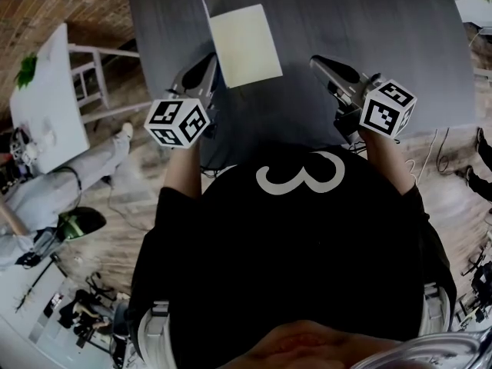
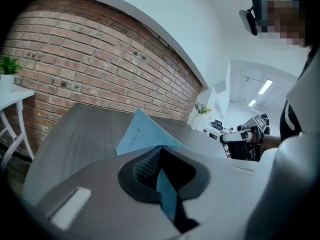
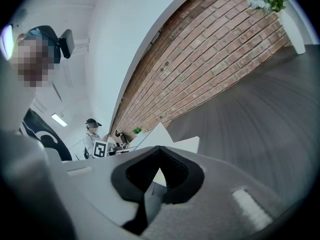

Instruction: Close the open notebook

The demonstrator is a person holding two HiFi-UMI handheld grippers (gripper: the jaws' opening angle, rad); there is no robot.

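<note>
At upper centre of the head view, the notebook [image 1: 244, 44] lay open on the dark grey desk [image 1: 369, 29], its long axis running up the frame with a slight lean to the left. Its blue cover [image 2: 137, 134] stood up along the left edge of the pale page. My left claw [image 2: 160, 156] looked pinched on that cover low down, with the blue sheet running between the jaws. The notebook therefore sat just to the right of that claw, and I judged the cover had to swing rightward over the page. My right claw [image 1: 319, 61] hung well apart at the notebook's right, its jaws pressed together on nothing; only a white corner of page showed beyond them. A brick wall [image 2: 100, 54] ran behind the matte desk, and a white side table [image 1: 46, 91] stood at the left of the frame.
</note>
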